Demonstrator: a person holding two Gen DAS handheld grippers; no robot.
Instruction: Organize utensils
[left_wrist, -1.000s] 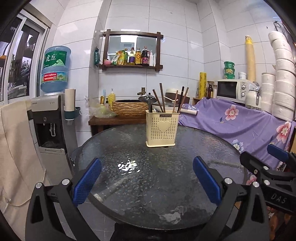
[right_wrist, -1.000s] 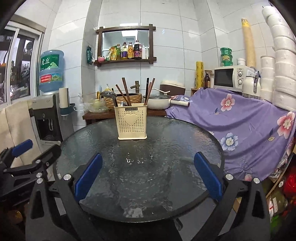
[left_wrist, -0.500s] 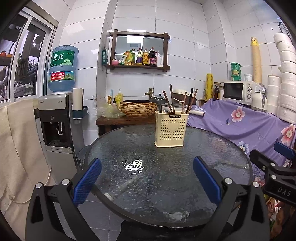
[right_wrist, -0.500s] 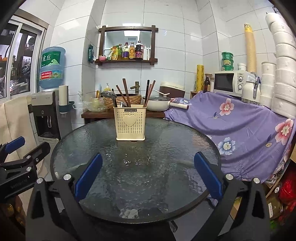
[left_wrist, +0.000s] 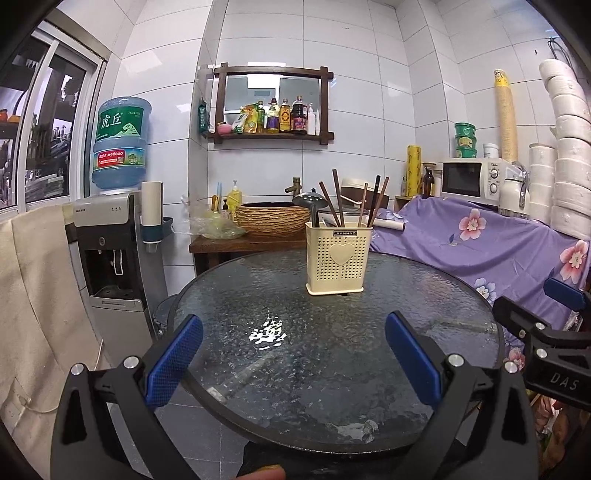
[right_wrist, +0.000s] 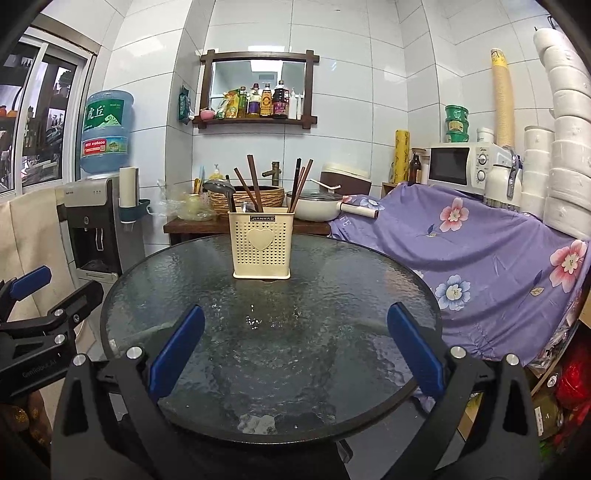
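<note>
A cream perforated utensil holder (left_wrist: 338, 258) with a heart on its front stands upright on the far part of a round glass table (left_wrist: 258, 332). It holds several dark chopsticks (left_wrist: 338, 203) and a black slotted ladle (left_wrist: 312, 203). It also shows in the right wrist view (right_wrist: 261, 245), with the chopsticks (right_wrist: 255, 184) and ladle (right_wrist: 221, 190). My left gripper (left_wrist: 293, 350) is open and empty, held back over the near table edge. My right gripper (right_wrist: 293, 345) is open and empty, also well short of the holder. Each gripper shows at the edge of the other's view.
A water dispenser (left_wrist: 110, 251) stands left of the table (right_wrist: 332, 295). A wooden side table with a woven basket (left_wrist: 271, 219) sits behind. A purple flowered cloth (right_wrist: 480, 251) covers a counter on the right, with a microwave (right_wrist: 461, 166) and stacked white bowls (right_wrist: 565, 147).
Both grippers have drawn back and risen from the table, so the holder looks smaller and farther. Both stayed open and empty.
</note>
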